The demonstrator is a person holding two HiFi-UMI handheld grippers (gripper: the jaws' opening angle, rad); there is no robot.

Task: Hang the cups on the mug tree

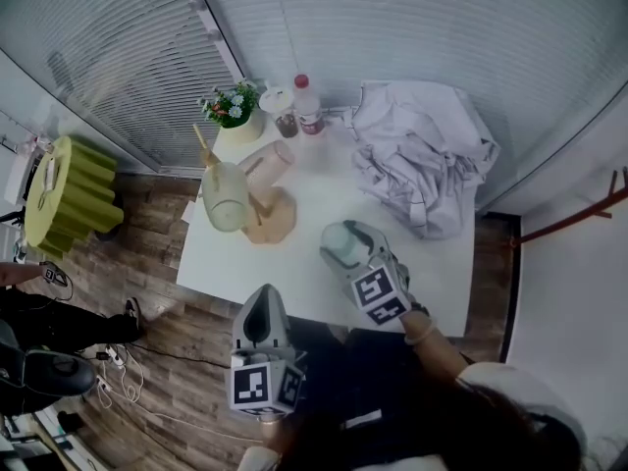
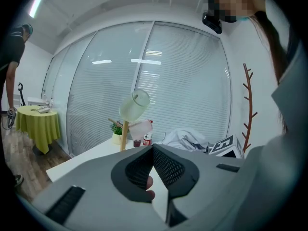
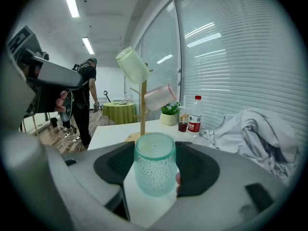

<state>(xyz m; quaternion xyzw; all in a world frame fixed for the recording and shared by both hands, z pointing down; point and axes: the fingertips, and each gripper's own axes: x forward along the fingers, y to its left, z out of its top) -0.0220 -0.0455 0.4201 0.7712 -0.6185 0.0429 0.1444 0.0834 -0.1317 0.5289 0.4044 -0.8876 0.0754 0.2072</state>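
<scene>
- Table [image 1: 294,273]: one, white. Its near half is bare, with open room between the tree and the heap.
- Cloth heap [image 1: 422,155]: one, white and crumpled. It fills the far right corner, out to the right edge.
- Mug tree [image 1: 267,219]: one, wooden, standing close to the table's left edge.
- Tongs: two.
  - The left tongs [image 2: 153,149] are clenched on nothing. They sit off the near edge, above the floor.
  - The right tongs [image 3: 155,167] grasp the teal cup over the table's near part, right of the tree and apart from it.
- Cups: three.
  - The green cup [image 1: 226,199] and the pink cup [image 1: 270,162] hang tilted on the tree.
  - The teal cup [image 3: 154,170] is upright between the right tongs' pads.
- Bottle [image 1: 307,106] and potted plant [image 1: 235,109]: one each, at the far edge behind the tree.
</scene>
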